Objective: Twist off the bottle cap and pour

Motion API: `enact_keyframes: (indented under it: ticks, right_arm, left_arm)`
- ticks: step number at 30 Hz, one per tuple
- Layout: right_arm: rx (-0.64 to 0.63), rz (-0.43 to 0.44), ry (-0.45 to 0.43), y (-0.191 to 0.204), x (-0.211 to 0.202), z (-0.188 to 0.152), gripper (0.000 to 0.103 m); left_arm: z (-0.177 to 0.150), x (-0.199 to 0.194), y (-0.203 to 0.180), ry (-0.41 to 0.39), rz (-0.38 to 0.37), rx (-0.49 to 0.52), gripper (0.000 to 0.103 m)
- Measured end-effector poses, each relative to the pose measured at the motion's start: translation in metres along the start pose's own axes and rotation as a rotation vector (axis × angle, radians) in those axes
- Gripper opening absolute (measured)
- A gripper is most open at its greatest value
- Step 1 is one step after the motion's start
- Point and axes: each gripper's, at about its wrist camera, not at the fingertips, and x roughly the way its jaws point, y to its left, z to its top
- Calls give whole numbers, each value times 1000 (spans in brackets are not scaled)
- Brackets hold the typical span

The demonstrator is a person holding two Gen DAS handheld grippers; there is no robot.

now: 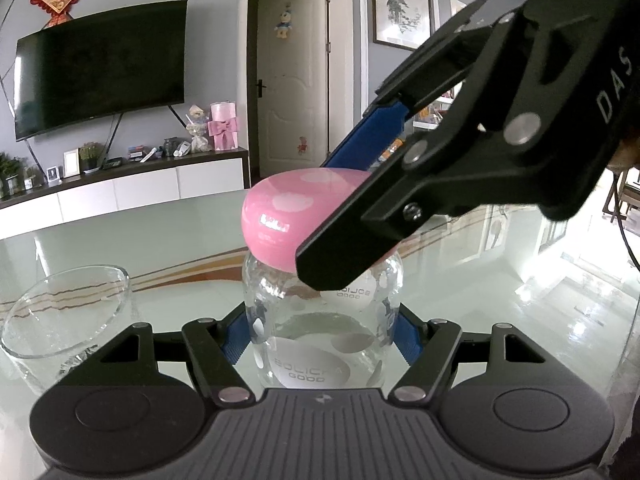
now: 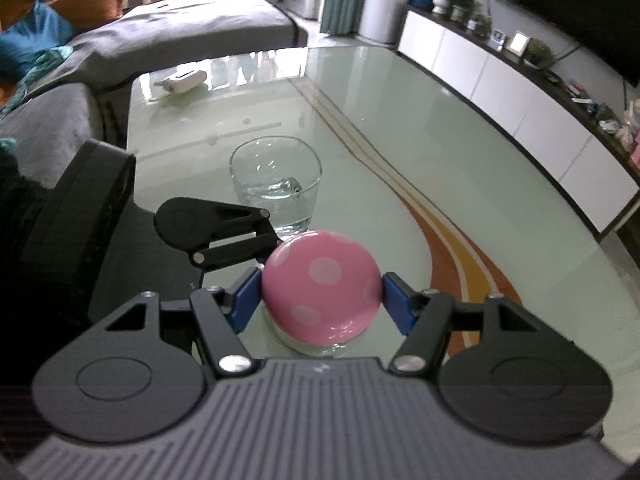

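A clear bottle (image 1: 320, 320) with white dots and a pink dotted cap (image 1: 288, 216) stands on the glass table. My left gripper (image 1: 320, 336) is shut on the bottle's body, blue pads on both sides. My right gripper (image 2: 322, 300) comes from above and is shut on the pink cap (image 2: 320, 284); it shows in the left wrist view (image 1: 352, 220) as a black arm across the cap. A clear drinking glass (image 2: 276, 184) with a little water stands beyond the bottle, also at lower left in the left wrist view (image 1: 64, 320).
The glass table (image 2: 400, 128) has an orange and yellow curved stripe. A white object (image 2: 182, 79) lies at its far end. A grey sofa (image 2: 120, 40) borders the table's far side, a TV cabinet (image 1: 120, 188) the other.
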Motion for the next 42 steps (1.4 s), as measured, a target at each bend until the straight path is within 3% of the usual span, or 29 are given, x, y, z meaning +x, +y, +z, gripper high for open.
enact_keyframes:
  ticks: [28,42]
  right_arm:
    - [-196,112,108,-5,6,12,65]
    - [-287,116,165,2,12,21,65]
  left_arm:
    - [0,-1,7,6,-18,8,73]
    - [-4,-15,15,9,-30,13,74]
